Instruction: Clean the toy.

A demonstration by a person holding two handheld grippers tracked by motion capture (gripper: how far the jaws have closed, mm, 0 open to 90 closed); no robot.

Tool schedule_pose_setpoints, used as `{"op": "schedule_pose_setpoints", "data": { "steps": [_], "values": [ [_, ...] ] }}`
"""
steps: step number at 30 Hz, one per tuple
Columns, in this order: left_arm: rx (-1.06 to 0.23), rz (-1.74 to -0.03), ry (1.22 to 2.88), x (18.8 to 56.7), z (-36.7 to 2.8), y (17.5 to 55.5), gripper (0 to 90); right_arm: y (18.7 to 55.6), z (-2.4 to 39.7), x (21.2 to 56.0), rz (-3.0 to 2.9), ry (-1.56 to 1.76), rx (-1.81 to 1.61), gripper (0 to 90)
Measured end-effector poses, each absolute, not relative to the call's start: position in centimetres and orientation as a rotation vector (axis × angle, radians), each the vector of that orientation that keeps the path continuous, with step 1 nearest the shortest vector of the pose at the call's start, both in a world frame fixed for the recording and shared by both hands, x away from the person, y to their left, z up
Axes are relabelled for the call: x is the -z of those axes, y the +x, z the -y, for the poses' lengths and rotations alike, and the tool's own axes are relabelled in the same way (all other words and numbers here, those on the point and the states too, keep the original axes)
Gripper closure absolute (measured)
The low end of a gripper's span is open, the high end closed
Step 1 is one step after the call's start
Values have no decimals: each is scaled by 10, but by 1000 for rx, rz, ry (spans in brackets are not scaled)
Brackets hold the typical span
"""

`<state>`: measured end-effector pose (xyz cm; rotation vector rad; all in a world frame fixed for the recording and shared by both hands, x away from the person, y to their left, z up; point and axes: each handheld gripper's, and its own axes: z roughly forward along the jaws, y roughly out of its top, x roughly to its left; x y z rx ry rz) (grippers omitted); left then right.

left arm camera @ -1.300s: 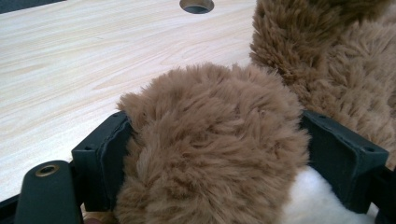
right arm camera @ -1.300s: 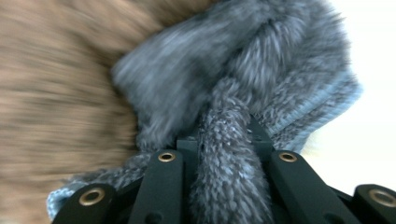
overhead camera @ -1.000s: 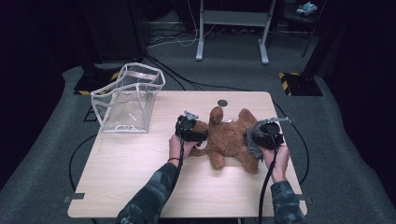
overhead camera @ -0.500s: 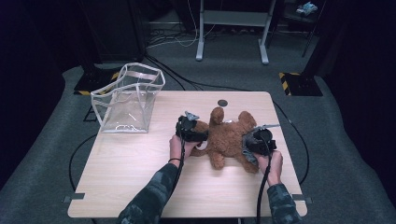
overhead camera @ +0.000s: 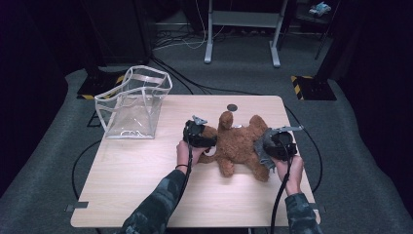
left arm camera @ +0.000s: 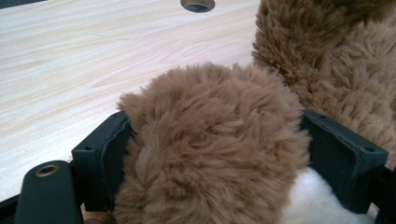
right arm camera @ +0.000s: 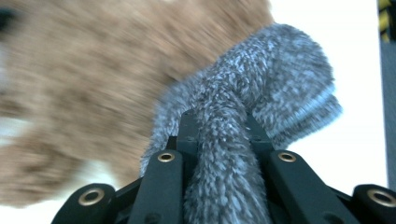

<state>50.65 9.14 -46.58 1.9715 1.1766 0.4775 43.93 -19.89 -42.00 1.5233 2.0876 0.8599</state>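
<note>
A brown teddy bear (overhead camera: pixel 238 141) lies on the light wooden table (overhead camera: pixel 146 170). My left gripper (overhead camera: pixel 207 141) is at the bear's left side. It is shut on a furry paw (left arm camera: pixel 210 140), with a black pad (left arm camera: pixel 105 154) pressing into the fur on each side. My right gripper (overhead camera: pixel 270 148) is at the bear's right side, by its lower leg. Here the jaws are shut on a grey fuzzy sock (right arm camera: pixel 261 93), which bunches up between the fingers (right arm camera: pixel 163 182). The bear's brown fur (right arm camera: pixel 93 84) shows blurred just behind the sock.
A clear plastic bag (overhead camera: pixel 134 105) with white trim stands open at the table's far left corner. A small round hole (overhead camera: pixel 232 107) sits in the tabletop just beyond the bear. Cables trail from both grippers over the near edge.
The right gripper with the sock shifted left and nearer along the bear's leg, then came back out to the right. The left gripper and the bear's paw stayed put.
</note>
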Motion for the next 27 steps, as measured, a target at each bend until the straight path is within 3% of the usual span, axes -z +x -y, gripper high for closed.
{"op": "schedule_pose_setpoints", "data": {
  "steps": [5,17,22,24,27],
  "values": [
    [-474,-1175,1970,466,-92,507,161,445,179,436,-2171,1488,-792,745],
    [-479,-1184,1962,466,-91,506,162,432,227,479,-2152,1646,-620,751],
    [-480,-1187,1968,465,-91,507,162,426,233,459,-2090,1630,-725,750],
    [-479,-1190,1968,465,-91,507,163,423,216,429,-2065,1555,-842,746],
    [-473,-1191,1963,465,-90,507,163,424,190,418,-2110,1462,-869,743]
  ]
}}
